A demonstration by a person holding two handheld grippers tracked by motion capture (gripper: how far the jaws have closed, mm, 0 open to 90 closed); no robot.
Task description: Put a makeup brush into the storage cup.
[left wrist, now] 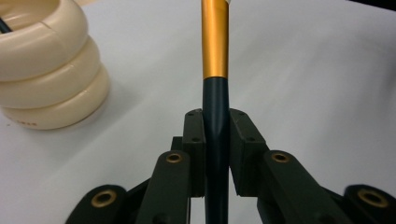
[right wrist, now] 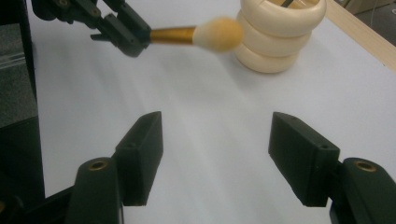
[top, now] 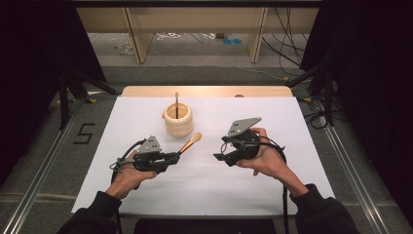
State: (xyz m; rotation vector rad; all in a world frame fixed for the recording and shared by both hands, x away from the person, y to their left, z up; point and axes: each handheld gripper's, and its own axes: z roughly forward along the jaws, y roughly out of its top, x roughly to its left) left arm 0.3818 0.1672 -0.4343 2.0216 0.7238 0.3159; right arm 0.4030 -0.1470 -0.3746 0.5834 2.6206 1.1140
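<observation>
The left gripper (top: 174, 156) is pinching a makeup brush (top: 190, 143) by the dark end of its handle. In the left gripper view the two black pads are pressed against either side of that dark shaft (left wrist: 216, 135), and the gold-coloured ferrule (left wrist: 215, 39) runs straight up and away from the jaws. In the high view the brush sticks out from the gripper up and to the right, lifted clear of the white counter (top: 243, 195), with its rounded pale-orange head just to the right of the cream holder (top: 178, 120).

The holder is a ribbed, ring-stacked cup that stands upright toward the far middle of the counter. Another thin-handled tool (top: 177, 100) stands inside it and pokes up above its rim. The head of the brush is near the holder's base but not touching it.

The right gripper (top: 220, 157) is held to the right of the brush, apart from it, by a hand that wraps its body from below. Its jaws stand spread wide, and the right gripper view shows nothing but bare white counter between the two pads (right wrist: 140, 149). Farther off in that same view, the left gripper (right wrist: 122, 31) holds the brush level, with its fluffy head (right wrist: 218, 33) in front of the cream holder (right wrist: 275, 46).
</observation>
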